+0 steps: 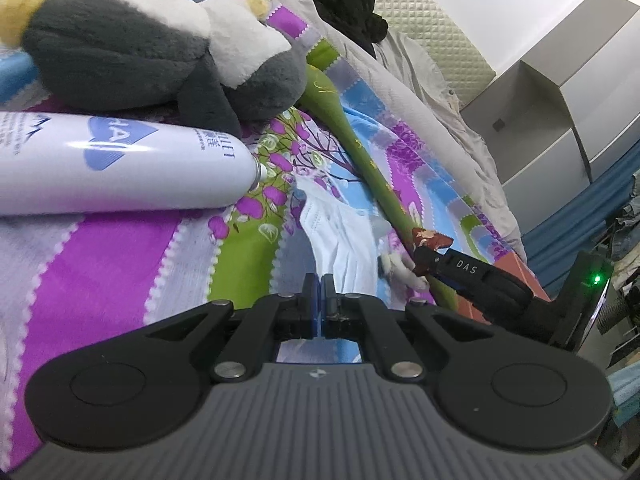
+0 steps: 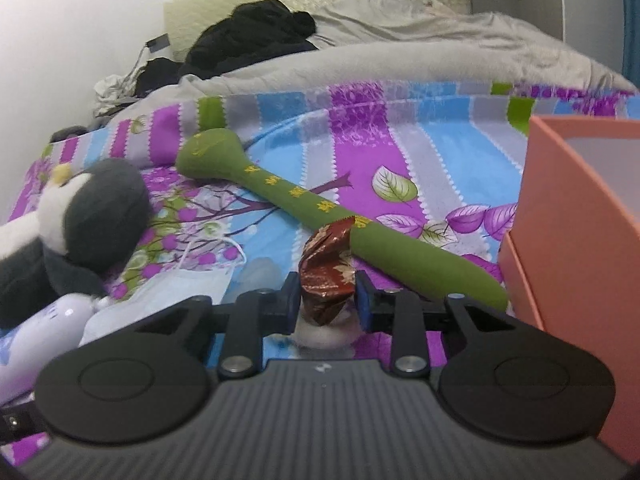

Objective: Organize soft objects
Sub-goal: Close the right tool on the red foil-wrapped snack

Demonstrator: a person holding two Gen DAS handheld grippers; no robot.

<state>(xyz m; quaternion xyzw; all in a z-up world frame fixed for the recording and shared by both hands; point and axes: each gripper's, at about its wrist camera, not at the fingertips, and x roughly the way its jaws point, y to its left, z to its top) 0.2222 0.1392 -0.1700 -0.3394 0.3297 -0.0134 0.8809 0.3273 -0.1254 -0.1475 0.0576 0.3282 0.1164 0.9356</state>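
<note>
My right gripper is shut on a crumpled red-brown foil wrapper and holds it just above the bedspread; it also shows in the left wrist view. A long green plush stick lies behind it, also seen in the left wrist view. A grey and white penguin plush lies at the left, and in the left wrist view. A white face mask lies ahead of my left gripper, which is shut and empty.
A white spray can lies on the striped bedspread. A salmon-pink box stands at the right. Black clothes and a grey duvet lie at the bed's head. A grey cabinet stands beyond.
</note>
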